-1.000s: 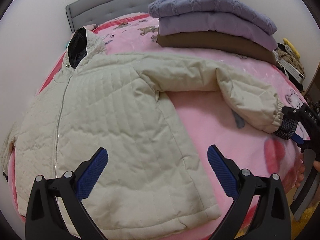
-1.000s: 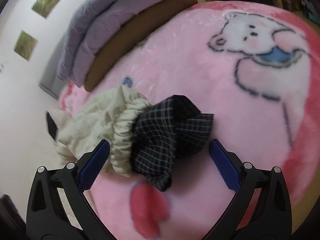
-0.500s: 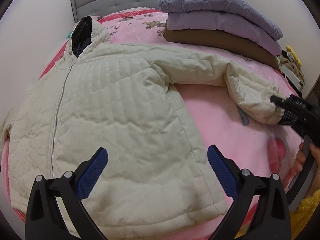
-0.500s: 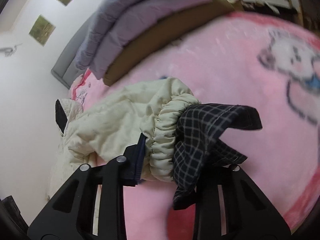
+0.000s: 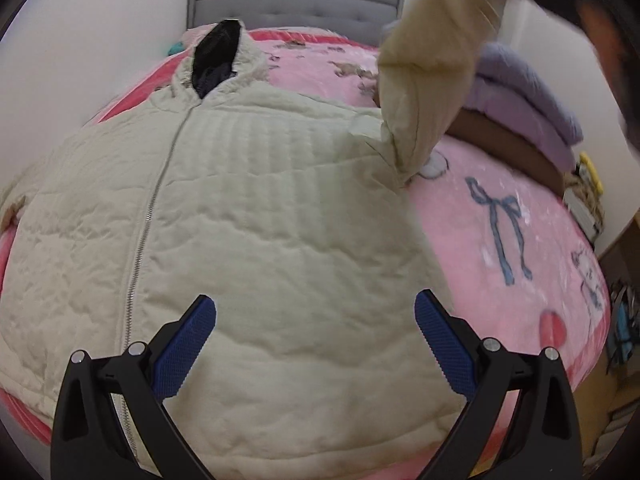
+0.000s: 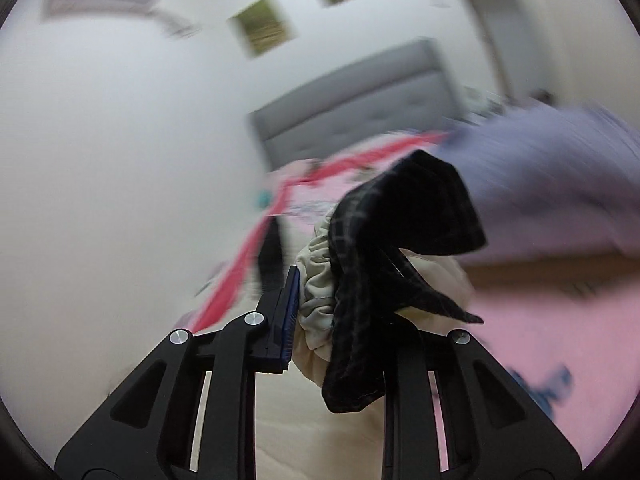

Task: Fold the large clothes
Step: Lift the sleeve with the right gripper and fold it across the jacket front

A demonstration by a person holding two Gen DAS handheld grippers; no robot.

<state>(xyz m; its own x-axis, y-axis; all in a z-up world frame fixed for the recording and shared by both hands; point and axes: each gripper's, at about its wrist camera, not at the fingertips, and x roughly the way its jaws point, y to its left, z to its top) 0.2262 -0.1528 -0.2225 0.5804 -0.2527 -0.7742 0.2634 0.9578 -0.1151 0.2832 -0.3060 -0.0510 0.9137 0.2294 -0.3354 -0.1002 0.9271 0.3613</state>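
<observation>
Currently, right gripper (image 6: 340,312): jaws closing on the sleeve cuff (image 6: 316,280), its checked lining (image 6: 400,240) caught between them
Left gripper (image 5: 316,340): wide, empty, above the jacket (image 5: 260,240) hem
Jacket: spread on the bed (image 5: 500,216), collar toward the headboard (image 5: 296,0)
Advice: sleeve (image 5: 432,60) should be laid across the chest; cuff kept clamped until flat

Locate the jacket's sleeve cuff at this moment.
In the right wrist view the sleeve cuff sits clamped in the closing right claw, its checked lining spilling out, lifted in front of the folded purple sweaters.
</observation>
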